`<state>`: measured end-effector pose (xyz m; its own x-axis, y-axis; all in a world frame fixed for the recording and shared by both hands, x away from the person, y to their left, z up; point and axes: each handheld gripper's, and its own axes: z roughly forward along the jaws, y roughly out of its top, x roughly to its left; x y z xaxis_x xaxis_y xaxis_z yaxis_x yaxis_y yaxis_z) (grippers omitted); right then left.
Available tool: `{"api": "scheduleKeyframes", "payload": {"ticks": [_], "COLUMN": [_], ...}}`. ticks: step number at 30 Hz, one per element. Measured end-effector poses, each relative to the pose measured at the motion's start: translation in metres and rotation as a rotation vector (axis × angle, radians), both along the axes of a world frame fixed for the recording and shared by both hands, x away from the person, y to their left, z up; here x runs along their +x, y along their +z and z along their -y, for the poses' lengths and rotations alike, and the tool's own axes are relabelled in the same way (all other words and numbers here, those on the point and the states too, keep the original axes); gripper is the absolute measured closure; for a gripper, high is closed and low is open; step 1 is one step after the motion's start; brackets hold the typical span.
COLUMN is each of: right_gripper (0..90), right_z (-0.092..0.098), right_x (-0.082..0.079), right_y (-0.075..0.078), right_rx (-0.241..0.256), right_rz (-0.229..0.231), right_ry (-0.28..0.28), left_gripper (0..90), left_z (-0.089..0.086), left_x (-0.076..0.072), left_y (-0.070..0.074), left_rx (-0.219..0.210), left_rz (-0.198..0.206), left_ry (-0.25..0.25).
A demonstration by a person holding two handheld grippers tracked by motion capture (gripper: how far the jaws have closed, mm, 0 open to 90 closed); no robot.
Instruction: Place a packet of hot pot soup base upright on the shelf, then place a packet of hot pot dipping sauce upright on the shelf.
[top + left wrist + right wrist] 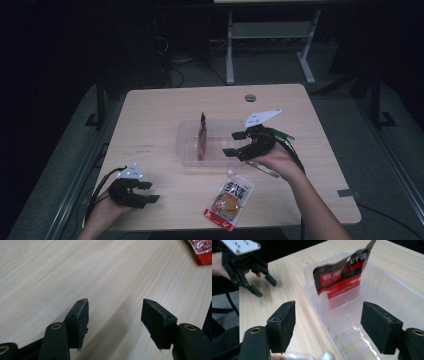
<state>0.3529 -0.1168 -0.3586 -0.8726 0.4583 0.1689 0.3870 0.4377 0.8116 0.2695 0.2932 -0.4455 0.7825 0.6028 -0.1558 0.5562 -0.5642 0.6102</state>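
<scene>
1. High view: my right gripper (235, 143) hangs at the right end of the clear bin (186, 152), fingers spread wide, nothing between them. One pouch (202, 136) stands on edge inside the bin, towards its left half. A second pouch (229, 198), red and white with a spout, lies flat on the tabletop (150, 110) just in front of the bin. My left gripper (146, 192) rests well to the front-left of the bin, fingers also apart and empty.

2. Left gripper view: my fingers (80, 317) gape over bare wood; a red corner of the flat pouch (201, 250) shows at the top right.

3. Right gripper view: my fingers (283, 325) straddle the bin's near wall (322, 312), wide open. The standing pouch (342, 277) leans against the bin's far wall, its top curling.

4. Handling, as I judge it: the flat pouch looks light, soft and filled, with slick film. I'd pinch its stiffer sealed edge or the spout end, since the belly would squash and slip.
</scene>
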Motion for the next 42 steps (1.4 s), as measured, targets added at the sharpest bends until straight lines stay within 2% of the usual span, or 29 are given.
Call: {"api": "scheduleKeyframes", "payload": {"ticks": [13,20,31,34,37,42], "right_gripper": [27.7,27.7,27.7,27.6,27.4,27.2], "right_z": [0.042,0.062,0.082,0.087,0.091,0.092], "right_x": [-0.042,-0.06,-0.08,-0.084,-0.085,-0.082], "right_y": [-0.014,-0.032,-0.053,-0.058,-0.06,-0.061], "right_rx": [-0.022,-0.044,-0.046,-0.048,-0.052,-0.047], "right_rz": [0.021,-0.001,-0.035,-0.049,-0.049,-0.05], "right_ry": [-0.033,-0.066,-0.128,-0.136,-0.141,-0.157], "left_gripper": [35.9,34.5,36.5,38.8,45.8,66.2], "left_z": [0.005,0.013,0.034,0.043,0.055,0.078], "left_x": [-0.001,-0.004,-0.005,-0.006,-0.008,-0.008], "left_y": [0.001,0.003,0.007,0.01,0.015,0.02], "left_rx": [-0.008,-0.02,-0.043,-0.057,-0.082,-0.112], "left_rz": [0.01,0.001,0.004,0.002,-0.001,-0.009], "left_ry": [-0.009,-0.019,-0.034,-0.045,-0.067,-0.128]}}
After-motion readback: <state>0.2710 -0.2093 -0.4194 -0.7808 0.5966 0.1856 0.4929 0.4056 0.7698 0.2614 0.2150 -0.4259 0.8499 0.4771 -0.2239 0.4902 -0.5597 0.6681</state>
